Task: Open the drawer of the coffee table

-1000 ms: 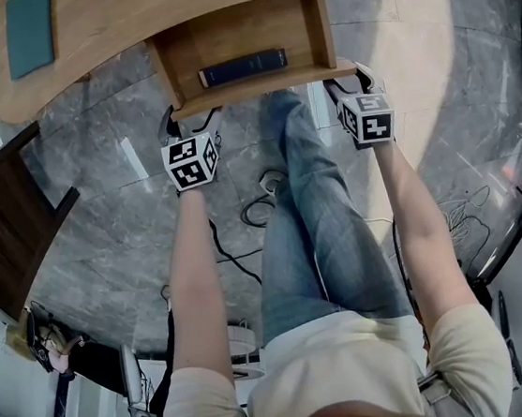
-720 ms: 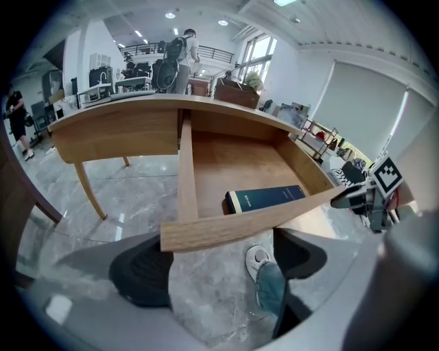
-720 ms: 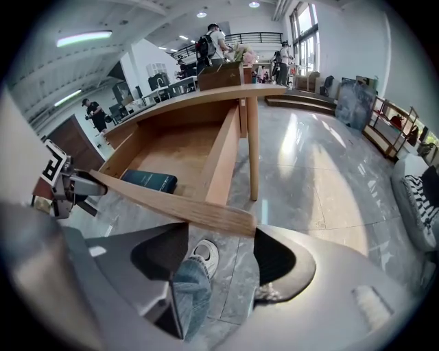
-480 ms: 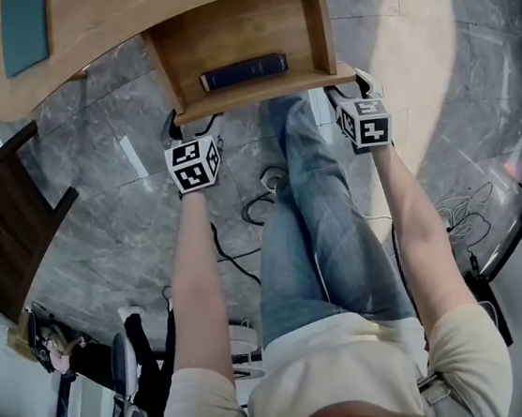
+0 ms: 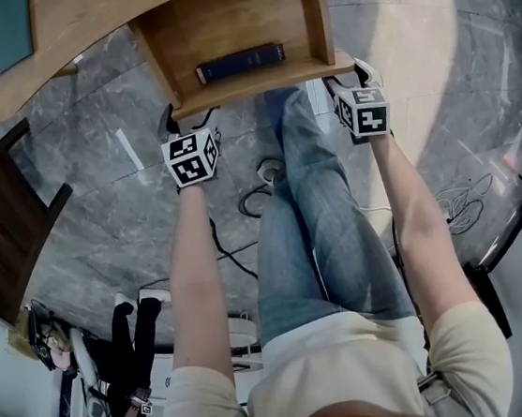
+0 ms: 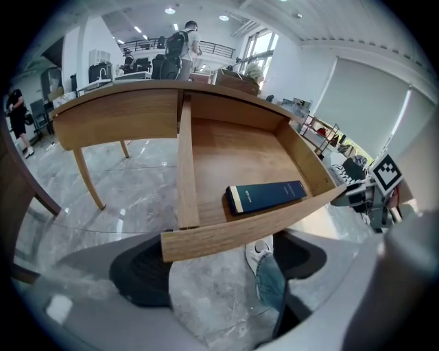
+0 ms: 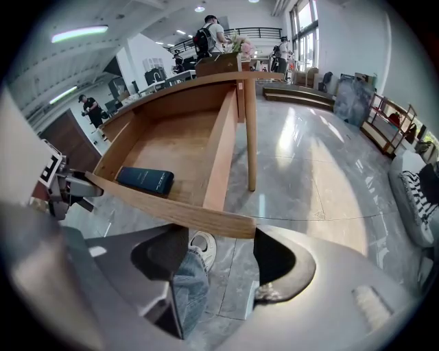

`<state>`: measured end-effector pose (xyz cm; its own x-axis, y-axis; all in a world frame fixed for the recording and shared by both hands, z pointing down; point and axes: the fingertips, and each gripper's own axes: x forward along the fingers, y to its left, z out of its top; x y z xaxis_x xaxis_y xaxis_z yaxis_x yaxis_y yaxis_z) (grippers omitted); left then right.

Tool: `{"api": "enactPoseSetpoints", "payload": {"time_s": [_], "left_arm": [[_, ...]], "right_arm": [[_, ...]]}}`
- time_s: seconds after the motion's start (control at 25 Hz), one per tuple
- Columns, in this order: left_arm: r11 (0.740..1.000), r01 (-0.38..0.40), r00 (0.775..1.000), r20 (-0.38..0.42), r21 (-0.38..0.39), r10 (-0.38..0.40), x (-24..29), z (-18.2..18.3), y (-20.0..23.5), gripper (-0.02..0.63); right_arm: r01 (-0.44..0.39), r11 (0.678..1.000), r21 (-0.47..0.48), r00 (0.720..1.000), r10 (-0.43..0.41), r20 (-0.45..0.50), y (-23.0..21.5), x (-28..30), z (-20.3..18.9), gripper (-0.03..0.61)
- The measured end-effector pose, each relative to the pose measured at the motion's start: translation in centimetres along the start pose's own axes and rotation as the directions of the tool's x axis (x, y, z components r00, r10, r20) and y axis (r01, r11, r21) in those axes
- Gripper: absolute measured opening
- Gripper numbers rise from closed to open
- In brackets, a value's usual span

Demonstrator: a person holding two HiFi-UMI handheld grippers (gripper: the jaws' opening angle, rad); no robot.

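- Grey marble floor (image 5: 98, 185) is lying beneath the coffee table (image 5: 97, 25).
- Left hand-held gripper (image 5: 191, 117) is hanging open and empty just below the left front corner of the drawer (image 5: 265, 84).
- Drawer is already standing well out, with a blue book (image 5: 239, 63) lying inside.
- Right hand-held gripper (image 5: 349, 76) is gaping empty under the right corner; any further pull is probably needing both corners drawn evenly, to avoid skewing.

The light wooden coffee table (image 5: 96, 20) stands on a grey marble-tiled floor (image 5: 119, 201). Its drawer (image 5: 229, 23) is pulled out well clear of the curved tabletop. A dark blue book (image 5: 240, 63) lies flat in the drawer, close behind the front panel. A flat teal pad (image 5: 9, 35) rests on the tabletop. Black cables (image 5: 261, 191) lie looped on the floor near the drawer front.
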<state>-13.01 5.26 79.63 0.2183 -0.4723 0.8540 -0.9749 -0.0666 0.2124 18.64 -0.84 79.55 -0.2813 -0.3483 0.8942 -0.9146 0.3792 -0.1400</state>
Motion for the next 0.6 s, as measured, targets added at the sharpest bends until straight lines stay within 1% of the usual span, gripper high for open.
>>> {"api": "enactPoseSetpoints", "payload": {"time_s": [0.12,0.36,0.6], "left_arm": [[1.0,0.001,1.0,-0.013,-0.003,-0.001,0.46,-0.35,-0.04,0.462],[1.0,-0.003,1.0,0.004,0.001,0.003,0.78,-0.1,0.01,0.463],[1.0,-0.005,1.0,-0.009,-0.001,0.005,0.73,-0.34,-0.01,0.463]], "right_arm": [[0.005,1.0,-0.001,1.0,-0.005,-0.01,-0.23,0.48,-0.26,0.299],[0.003,1.0,-0.01,1.0,-0.002,0.013,-0.41,0.83,0.14,0.301],[0.018,1.0,-0.01,1.0,-0.018,-0.002,-0.38,0.77,-0.15,0.302]]}}
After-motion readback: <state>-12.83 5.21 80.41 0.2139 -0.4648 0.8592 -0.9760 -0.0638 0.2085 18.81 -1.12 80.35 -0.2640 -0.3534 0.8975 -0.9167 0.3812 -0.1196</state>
